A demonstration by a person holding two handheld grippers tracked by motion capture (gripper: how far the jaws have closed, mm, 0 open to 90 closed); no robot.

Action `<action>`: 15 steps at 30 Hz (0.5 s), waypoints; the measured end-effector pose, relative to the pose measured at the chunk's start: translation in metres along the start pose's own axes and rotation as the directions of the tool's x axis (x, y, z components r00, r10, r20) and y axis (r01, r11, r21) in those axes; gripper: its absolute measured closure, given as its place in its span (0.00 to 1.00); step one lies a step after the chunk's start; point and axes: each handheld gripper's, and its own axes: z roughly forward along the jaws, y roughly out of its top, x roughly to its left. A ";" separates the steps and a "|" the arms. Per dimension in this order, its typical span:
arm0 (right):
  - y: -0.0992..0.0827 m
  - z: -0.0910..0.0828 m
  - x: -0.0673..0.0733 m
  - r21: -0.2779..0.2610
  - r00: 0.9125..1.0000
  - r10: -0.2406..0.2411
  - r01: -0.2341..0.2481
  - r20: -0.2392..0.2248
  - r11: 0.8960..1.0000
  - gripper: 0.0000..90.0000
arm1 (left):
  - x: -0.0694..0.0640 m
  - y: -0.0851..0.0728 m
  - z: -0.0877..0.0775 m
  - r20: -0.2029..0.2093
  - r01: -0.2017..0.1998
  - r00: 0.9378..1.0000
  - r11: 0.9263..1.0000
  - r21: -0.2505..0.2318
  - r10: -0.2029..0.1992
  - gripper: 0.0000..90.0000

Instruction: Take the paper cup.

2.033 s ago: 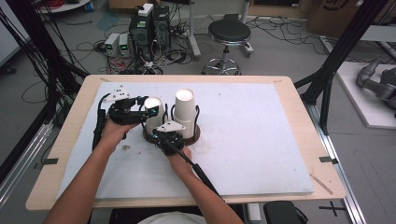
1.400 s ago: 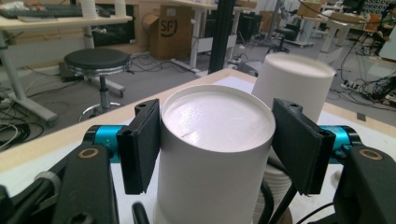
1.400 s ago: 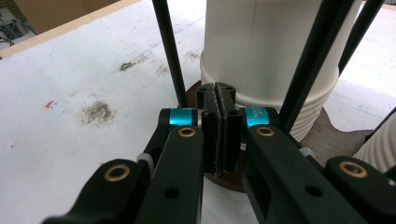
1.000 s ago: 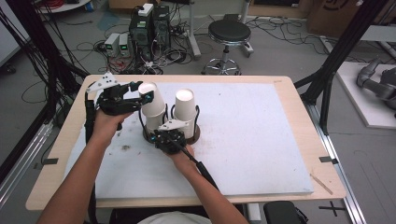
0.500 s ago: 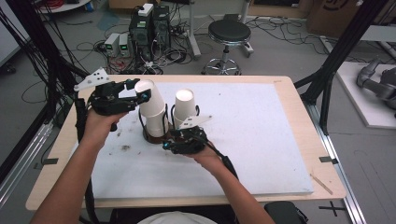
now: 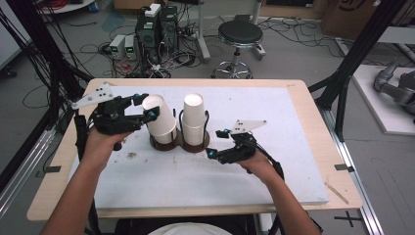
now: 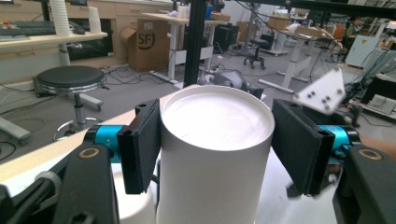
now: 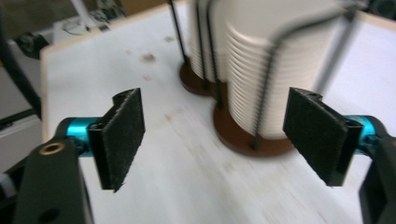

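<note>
At centre left of the high view, the left gripper [image 6: 147,106] is clamped on a white paper cup [image 6: 159,115], tilted above the left ring of the dark cup holder [image 6: 179,142]. A second cup stack [image 6: 194,117] stands upright just right. The right gripper [image 6: 216,143], lower right of the holder, has its jaws just opened wide with nothing between them. The white mat [image 6: 274,161] lies bare toward the right edge.
</note>
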 end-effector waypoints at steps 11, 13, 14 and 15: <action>-0.030 -0.038 -0.024 -0.025 0.987 0.003 0.001 0.160 1.000 0.23 | -0.011 -0.025 -0.003 -0.018 0.029 0.999 0.999 -0.024 -0.030 0.39; -0.032 -0.042 -0.028 -0.037 0.985 -0.012 0.019 0.174 0.999 0.23 | -0.013 -0.024 0.001 -0.011 0.021 1.000 0.999 -0.026 -0.021 0.39; -0.034 -0.043 -0.030 -0.045 0.985 -0.025 0.034 0.173 0.998 0.23 | -0.013 -0.025 0.003 -0.009 0.015 1.000 1.000 -0.024 -0.015 0.39; -0.034 -0.044 -0.031 -0.044 0.984 -0.036 0.045 0.176 0.998 0.23 | -0.014 -0.025 0.005 -0.006 0.010 1.000 1.000 -0.022 -0.010 0.39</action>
